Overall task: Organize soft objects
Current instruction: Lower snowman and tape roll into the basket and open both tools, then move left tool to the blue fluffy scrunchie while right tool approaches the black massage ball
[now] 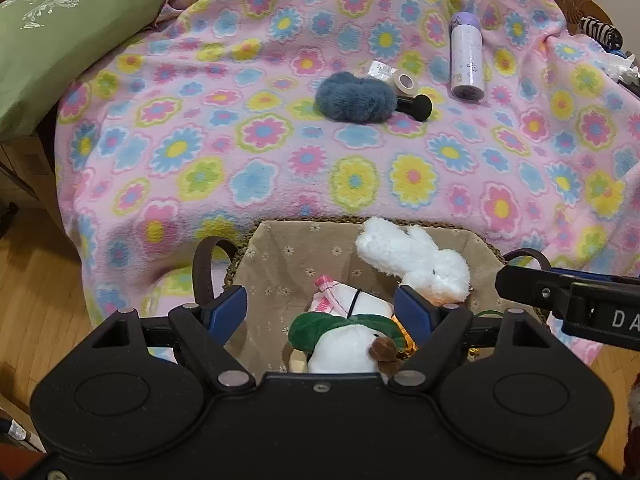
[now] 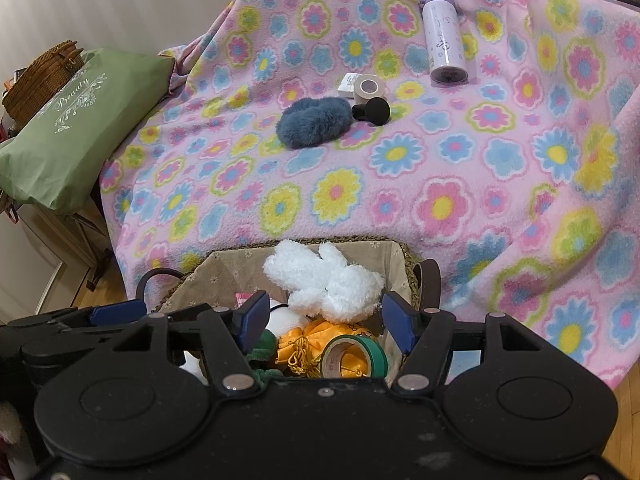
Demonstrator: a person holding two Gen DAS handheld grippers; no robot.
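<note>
So the biggest thing here is the flowery pink blanket (image 1: pixel 280 152) draped over what looks like a bed or couch, with a green pillow (image 1: pixel 68 36) off at its left edge. Sitting against the blanket's near edge is a lined basket (image 1: pixel 280 256), and it already has a white fluffy bunny (image 1: pixel 416 260), a white plush with a green hat (image 1: pixel 348 332), a yellow pouch (image 2: pixel 304 340) and a roll of green tape (image 2: pixel 356 356) in it.

Both grippers hover right over the basket. The left gripper (image 1: pixel 326 306) has its jaws wide apart with nothing between the pads, and the right gripper (image 2: pixel 326 318) is spread too, also empty.

What's left looks like the blue fuzzy thing (image 1: pixel 354 98) out in the middle of the blanket, touching a black brush (image 1: pixel 416 106) and just beside a small tape roll (image 1: pixel 406 82). A purple bottle (image 1: pixel 466 56) lies near those.

My guess: the fuzzy one is super light and squishy, so pinch it across the thick middle and squeeze well in, since fur can slip. Approach from the left side so the brush doesn't get dragged along.
</note>
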